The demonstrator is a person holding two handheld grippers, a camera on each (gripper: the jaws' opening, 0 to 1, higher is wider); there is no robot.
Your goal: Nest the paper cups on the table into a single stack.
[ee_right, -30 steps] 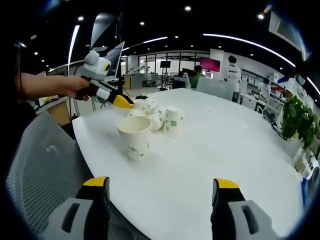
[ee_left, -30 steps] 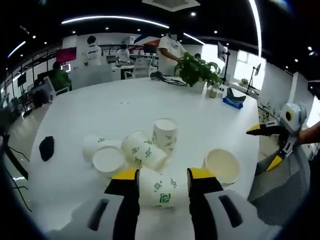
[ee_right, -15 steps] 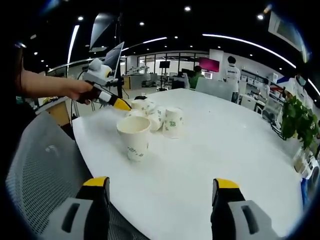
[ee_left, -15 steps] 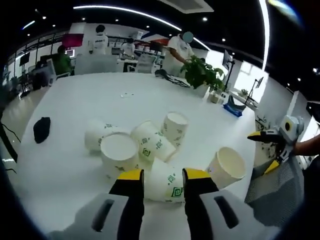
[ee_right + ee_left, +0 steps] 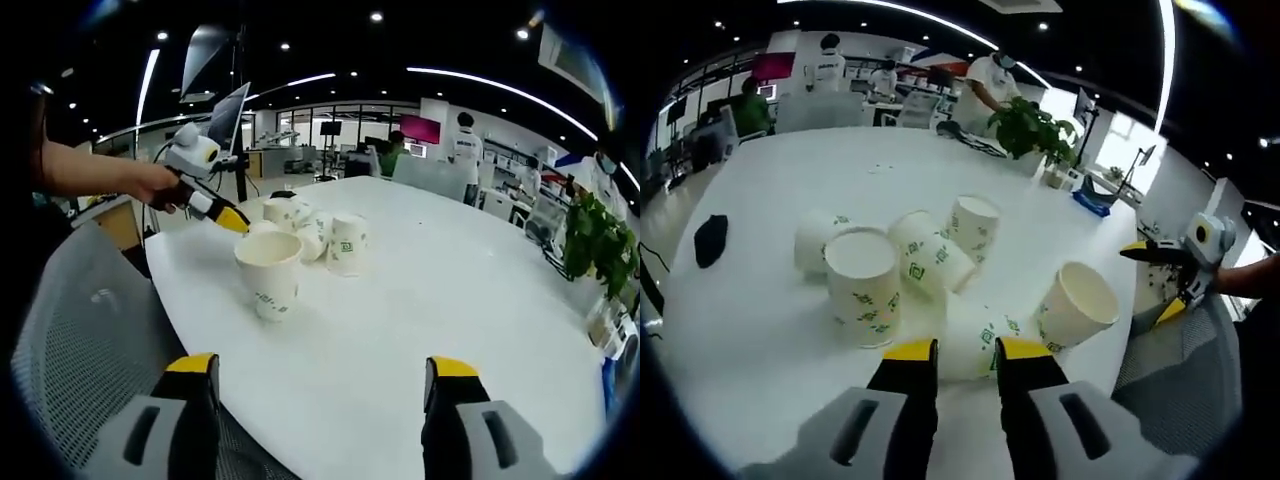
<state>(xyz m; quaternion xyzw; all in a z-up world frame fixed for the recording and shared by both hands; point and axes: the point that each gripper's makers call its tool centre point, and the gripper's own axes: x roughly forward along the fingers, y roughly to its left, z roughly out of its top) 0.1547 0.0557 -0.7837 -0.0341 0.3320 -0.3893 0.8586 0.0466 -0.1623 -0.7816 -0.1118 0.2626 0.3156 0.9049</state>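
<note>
Several white paper cups with green print sit on the white table point(image 5: 770, 340). My left gripper point(image 5: 967, 350) is shut on a paper cup point(image 5: 962, 328) lying on its side between the jaws. Behind it stand an upright cup point(image 5: 862, 287), a tipped cup point(image 5: 932, 265), another tipped cup point(image 5: 814, 236) and an upside-down cup point(image 5: 973, 226). An open cup point(image 5: 1076, 306) stands to the right. My right gripper point(image 5: 322, 368) is open over the table edge, well short of the open cup point(image 5: 268, 272) and the cup cluster point(image 5: 320, 236). The left gripper point(image 5: 222, 214) reaches into that cluster.
A black object point(image 5: 710, 240) lies at the table's left side. A potted plant point(image 5: 1030, 130) and a blue item point(image 5: 1090, 201) stand at the far edge. A grey mesh chair point(image 5: 90, 330) sits beside the near table edge. People work at desks behind.
My left gripper's jaws have drawn closer together on the lying cup, and its view has shifted over the cluster. The right gripper has stayed put.
</note>
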